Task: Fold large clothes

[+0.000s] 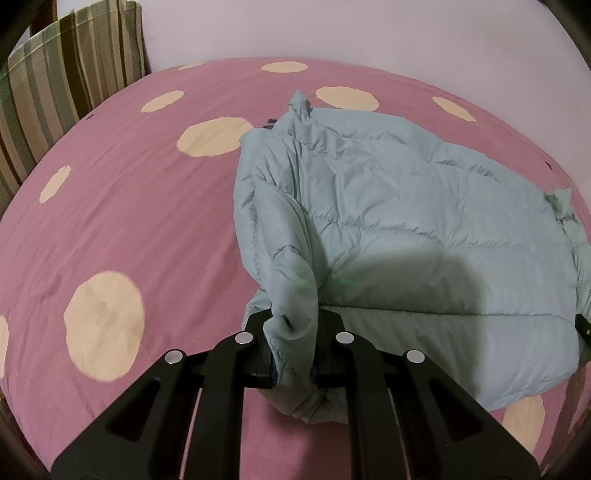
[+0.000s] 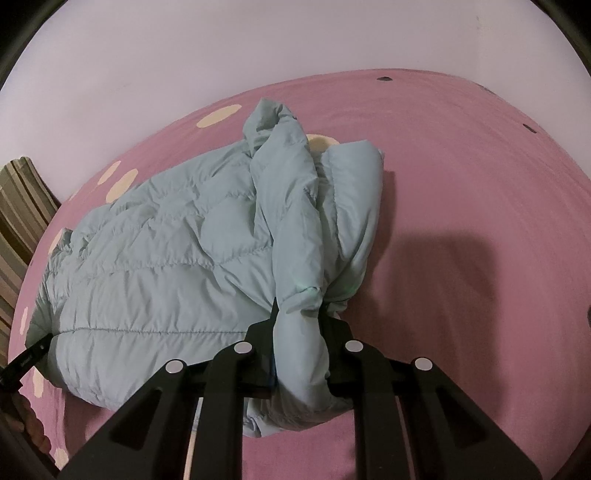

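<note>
Jacket [image 1: 399, 229]: a pale blue-green quilted puffer is being spread across the sheet, filling the wrist views from the centre out to 3 o'clock in the left one and out to 9 o'clock in the right one. Its near hem is lying just beyond both grippers.
Left gripper [image 1: 293, 354]: its fingers are being kept closed on a bunched fold of the jacket, which is being pinched between the two black pads at 6 o'clock of the left view.
Left fold: the gripped cloth is being drawn up from the jacket's side edge, and a ridge of fabric is running from the pads toward 12 o'clock.
Right gripper [image 2: 301, 354]: its fingers are being kept closed on another fold of the jacket, at 6 o'clock of the right view.
Right fold: a thick roll of fabric is being held up from the pads toward 12 o'clock, with a rounded lobe lying just to its 3 o'clock side.
Sheet [image 1: 122, 206]: pink with cream dots; it is being covered by the jacket near its middle.
Shadows: dark patches are being cast on the jacket in the left view and on the sheet at 3 o'clock in the right view.
Curtain [image 1: 70, 70]: striped cloth is hanging at 10 o'clock in the left view, beside the sheet's far edge.
Wall [image 1: 332, 26]: plain and pale, it is filling the 12 o'clock band.
</note>
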`<state>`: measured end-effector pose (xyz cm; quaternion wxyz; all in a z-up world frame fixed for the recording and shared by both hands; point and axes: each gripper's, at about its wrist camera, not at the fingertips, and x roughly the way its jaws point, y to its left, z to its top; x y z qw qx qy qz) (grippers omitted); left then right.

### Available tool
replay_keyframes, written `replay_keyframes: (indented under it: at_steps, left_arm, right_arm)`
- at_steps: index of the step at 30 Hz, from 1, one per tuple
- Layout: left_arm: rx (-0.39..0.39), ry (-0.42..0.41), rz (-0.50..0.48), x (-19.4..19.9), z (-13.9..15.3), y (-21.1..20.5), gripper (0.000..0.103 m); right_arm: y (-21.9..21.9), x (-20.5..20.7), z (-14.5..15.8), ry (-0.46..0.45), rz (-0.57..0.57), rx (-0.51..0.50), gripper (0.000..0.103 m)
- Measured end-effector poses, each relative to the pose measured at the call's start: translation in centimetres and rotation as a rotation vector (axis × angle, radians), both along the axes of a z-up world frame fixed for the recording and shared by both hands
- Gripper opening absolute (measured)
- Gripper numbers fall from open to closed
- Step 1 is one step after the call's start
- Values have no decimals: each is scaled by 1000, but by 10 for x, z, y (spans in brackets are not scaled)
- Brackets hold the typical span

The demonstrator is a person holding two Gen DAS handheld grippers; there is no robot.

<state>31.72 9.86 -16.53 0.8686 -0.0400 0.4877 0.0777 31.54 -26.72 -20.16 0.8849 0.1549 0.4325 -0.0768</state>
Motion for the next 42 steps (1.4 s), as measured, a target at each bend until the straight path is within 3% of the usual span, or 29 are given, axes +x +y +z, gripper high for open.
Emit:
replay_keyframes:
  at_steps: [23,28,35,38,40,41,42]
  left_arm:
    - [-10,-17,-13,-134,15,27,11]
    - [-9,-14,-13,-159,16,31,11]
    - [25,-20,-17,-165,10,27,13]
    - [50,-31,-10,-167,12,24,19]
    - [42,-32,-7,-169,13,26,34]
    - [40,-34,-7,-170,14,28,36]
    - [40,-36,-6,-171,15,29,46]
  right_arm:
    - [-27,-25,9,5,47,53,16]
    - [-28,-9,9,20,56,43,16]
    - [-27,31,5,19,58,0,17]
    - [-32,49,6,20,52,-5,23]
    - [-37,60,8,19,43,-11,26]
    - [-41,69,9,18,42,-7,27]
    - [-43,74,10,17,39,-6,29]
